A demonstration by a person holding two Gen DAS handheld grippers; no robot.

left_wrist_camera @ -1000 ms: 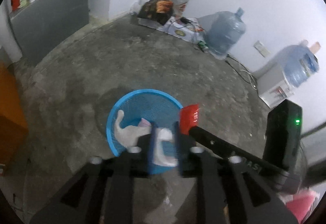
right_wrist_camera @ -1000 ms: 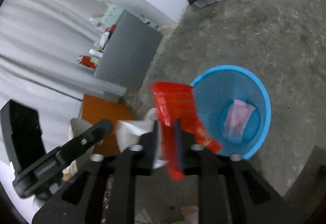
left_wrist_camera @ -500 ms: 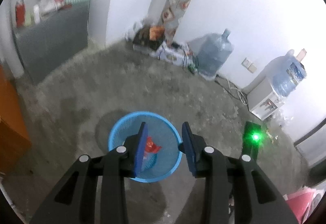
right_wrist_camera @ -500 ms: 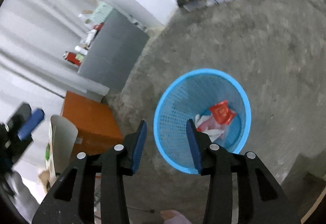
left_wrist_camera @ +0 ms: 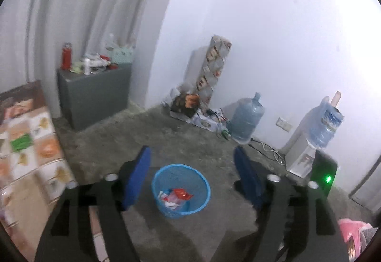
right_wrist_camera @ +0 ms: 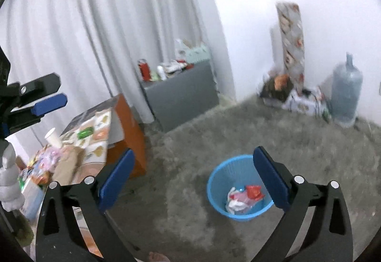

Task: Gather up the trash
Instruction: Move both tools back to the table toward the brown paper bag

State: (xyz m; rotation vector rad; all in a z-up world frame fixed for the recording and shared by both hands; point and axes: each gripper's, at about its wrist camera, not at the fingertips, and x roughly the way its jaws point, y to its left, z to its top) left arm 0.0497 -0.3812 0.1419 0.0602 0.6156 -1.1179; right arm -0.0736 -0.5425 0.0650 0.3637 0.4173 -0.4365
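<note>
Both grippers have released their loads: a second ago each pinched a wrapper over the blue mesh basket [left_wrist_camera: 181, 190]; now the left gripper [left_wrist_camera: 191, 176] and right gripper [right_wrist_camera: 194, 181] hold their jaws spread and empty, raised well above the floor. The red wrapper [right_wrist_camera: 254, 191] and white paper scraps [right_wrist_camera: 234, 200] lie inside the basket. More litter appears on the surface [right_wrist_camera: 90, 140] at left, blurred; its items are indistinct.
</note>
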